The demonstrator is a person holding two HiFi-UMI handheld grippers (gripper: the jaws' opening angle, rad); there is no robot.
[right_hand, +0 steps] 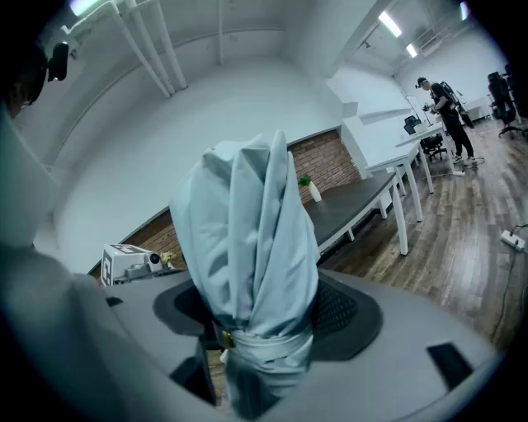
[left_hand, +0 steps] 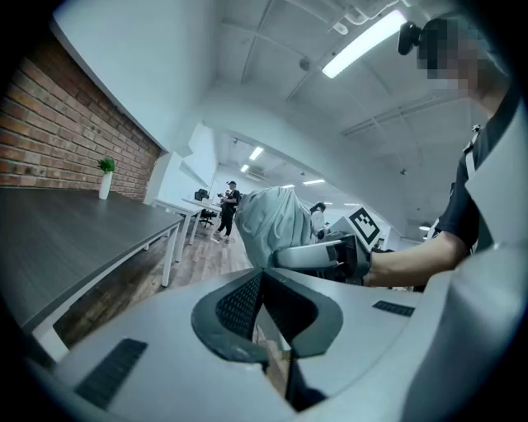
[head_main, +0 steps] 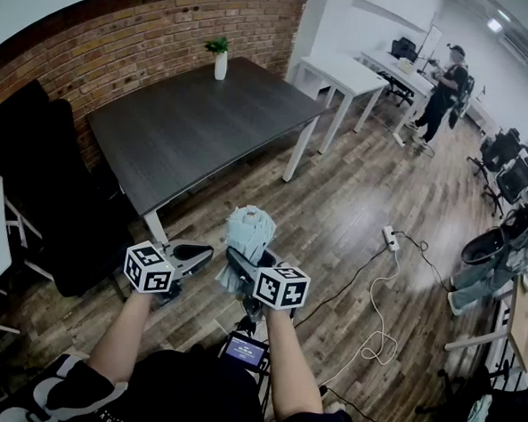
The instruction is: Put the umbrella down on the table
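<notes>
The right gripper [head_main: 240,265] clamps a folded pale blue-grey fabric umbrella [head_main: 249,233] at its strapped waist, in the air short of the dark grey rectangular surface [head_main: 198,121]. Its long axis stands roughly upright, bunched end up. It likely needs carrying forward over the surface, tipping level, then lowering gently. The left gripper [head_main: 190,256] is closed and empty.

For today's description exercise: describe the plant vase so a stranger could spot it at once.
Find the brick wall, then the dark table beside it. At the table's far end stands a white vase with a green sprig, the only thing on that tabletop.
</notes>
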